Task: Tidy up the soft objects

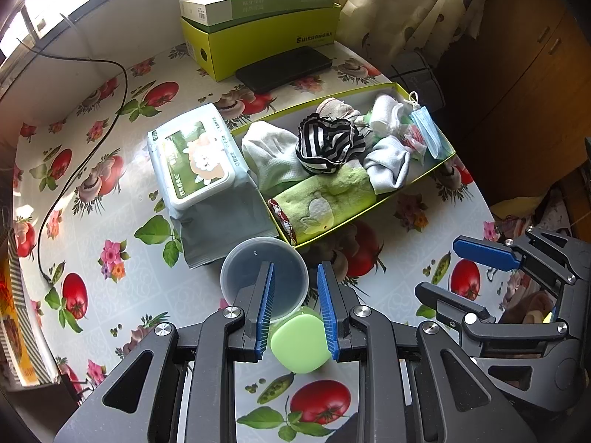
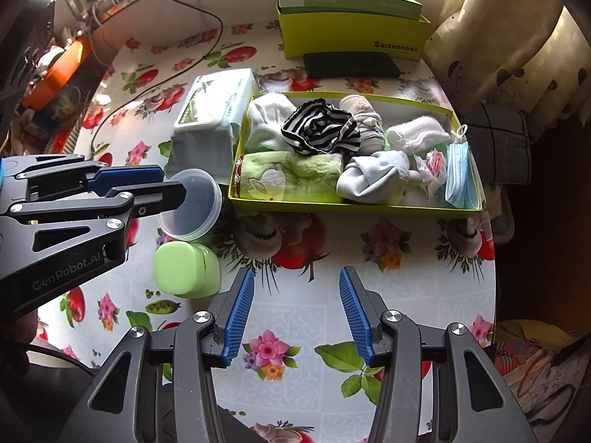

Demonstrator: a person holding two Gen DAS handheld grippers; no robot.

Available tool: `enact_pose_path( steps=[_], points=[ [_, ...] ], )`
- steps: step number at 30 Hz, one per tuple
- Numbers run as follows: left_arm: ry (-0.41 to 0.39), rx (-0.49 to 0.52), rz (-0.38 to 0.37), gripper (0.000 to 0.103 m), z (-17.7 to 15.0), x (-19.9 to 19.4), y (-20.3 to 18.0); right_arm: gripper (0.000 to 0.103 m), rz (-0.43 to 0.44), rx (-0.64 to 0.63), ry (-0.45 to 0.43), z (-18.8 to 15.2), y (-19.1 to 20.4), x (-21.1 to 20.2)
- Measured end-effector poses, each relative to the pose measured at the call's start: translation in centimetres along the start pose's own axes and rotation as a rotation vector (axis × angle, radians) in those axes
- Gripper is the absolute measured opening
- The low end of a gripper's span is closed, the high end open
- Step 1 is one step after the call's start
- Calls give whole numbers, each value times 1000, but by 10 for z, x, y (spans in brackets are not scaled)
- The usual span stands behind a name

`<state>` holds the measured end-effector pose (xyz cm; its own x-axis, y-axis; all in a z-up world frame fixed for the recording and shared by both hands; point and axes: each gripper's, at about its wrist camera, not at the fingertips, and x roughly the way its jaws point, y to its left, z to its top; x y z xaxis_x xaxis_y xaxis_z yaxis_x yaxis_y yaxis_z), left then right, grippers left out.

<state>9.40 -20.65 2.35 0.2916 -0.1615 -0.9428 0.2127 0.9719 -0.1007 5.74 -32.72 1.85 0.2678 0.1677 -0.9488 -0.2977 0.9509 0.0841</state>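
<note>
Glossy floral tablecloth (image 2: pixel 295 317), fuzzy green towel (image 2: pixel 291 177), translucent plastic cup (image 2: pixel 192 203), smooth green container (image 2: pixel 184 269)

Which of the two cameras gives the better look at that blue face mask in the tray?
The right wrist view. There the mask lies along the tray's right wall, its pleats and ear loop plain. The left wrist view shows it farther off, smaller and seen at a slant at the tray's far end.

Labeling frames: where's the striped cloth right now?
The striped cloth lies in the yellow-green tray, heaped mid-tray in both views, on top of the white sock and just behind the green towel.
</note>
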Motion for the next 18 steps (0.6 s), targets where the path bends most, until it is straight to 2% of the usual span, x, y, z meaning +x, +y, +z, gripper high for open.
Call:
enact_pose_path(
  steps=[18],
  points=[
    [2,4,6,25,0,3,-1,48,3,1,2,2,-2,1]
  ],
)
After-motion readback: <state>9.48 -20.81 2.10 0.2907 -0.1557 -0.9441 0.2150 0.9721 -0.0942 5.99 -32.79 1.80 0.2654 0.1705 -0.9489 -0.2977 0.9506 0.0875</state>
